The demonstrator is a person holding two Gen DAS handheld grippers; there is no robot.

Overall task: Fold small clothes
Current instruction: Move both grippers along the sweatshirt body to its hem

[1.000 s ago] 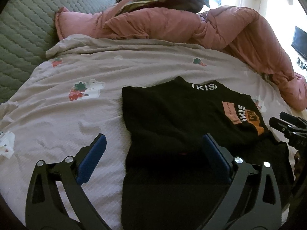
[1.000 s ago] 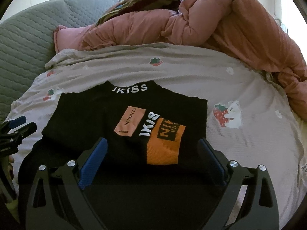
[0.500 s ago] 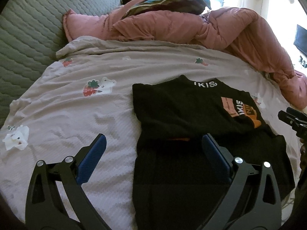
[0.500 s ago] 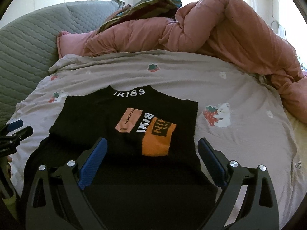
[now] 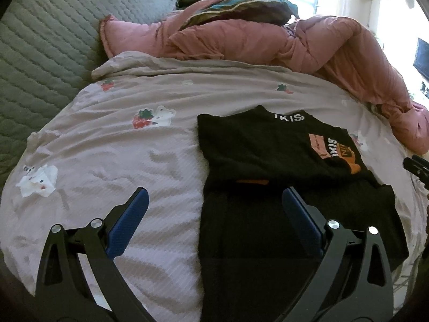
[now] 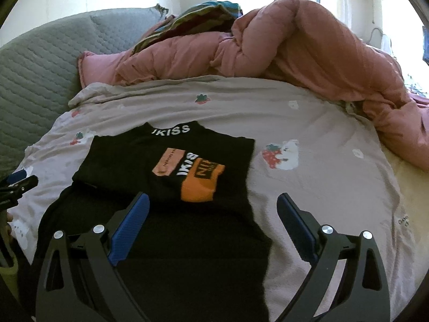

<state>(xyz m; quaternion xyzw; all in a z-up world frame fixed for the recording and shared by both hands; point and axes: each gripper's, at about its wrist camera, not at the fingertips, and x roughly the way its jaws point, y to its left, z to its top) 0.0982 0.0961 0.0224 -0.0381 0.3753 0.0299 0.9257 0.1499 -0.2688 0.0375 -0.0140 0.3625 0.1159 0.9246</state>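
Note:
A small black shirt (image 5: 268,155) with an orange and white print lies flat on the bed, its upper part folded down over the lower part. It shows in the right wrist view (image 6: 174,177) too. My left gripper (image 5: 214,201) is open and empty above the shirt's left edge. My right gripper (image 6: 213,209) is open and empty above the shirt's right edge. Each gripper shows at the edge of the other's view: the right one (image 5: 417,166) and the left one (image 6: 18,185).
The bed has a pale sheet (image 5: 120,155) with strawberry prints. A pink duvet (image 5: 268,43) is heaped along the far side and right, with a dark striped cloth (image 5: 241,8) on top. A grey quilted headboard (image 5: 40,53) stands at the left.
Both grippers have drawn back and up from the shirt, so it looks smaller and farther. Both stay open and empty. The shirt has not moved.

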